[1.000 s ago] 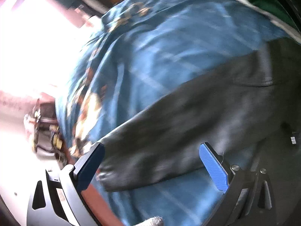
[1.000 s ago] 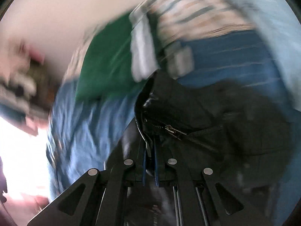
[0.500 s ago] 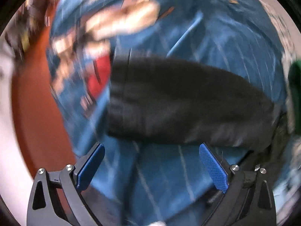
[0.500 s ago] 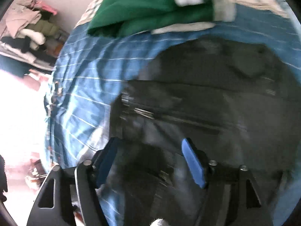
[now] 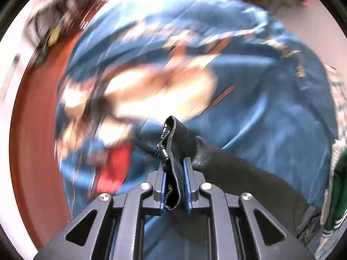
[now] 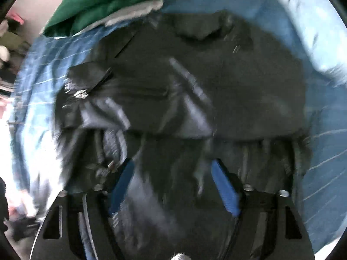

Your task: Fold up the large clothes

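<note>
Blue bedspread (image 6: pixel 321 151), one black jacket (image 6: pixel 195 82), left hand-held gripper (image 5: pixel 175 173) pinching its edge, right hand-held gripper (image 6: pixel 173 186) wide

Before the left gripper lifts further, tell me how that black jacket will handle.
Likely floppy: the black jacket droops from the shut left gripper. Probably slippery, given its sheen. Its zipper may snag.

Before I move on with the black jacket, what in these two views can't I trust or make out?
- Left wrist: print on the blue bedspread is motion-blurred; unreadable.
- Left wrist: black jacket runs off behind the left gripper; its body is unseen.
- Right wrist: jacket hem near the open right gripper is smeared.
- Right wrist: green garment is cut by the top edge.
</note>
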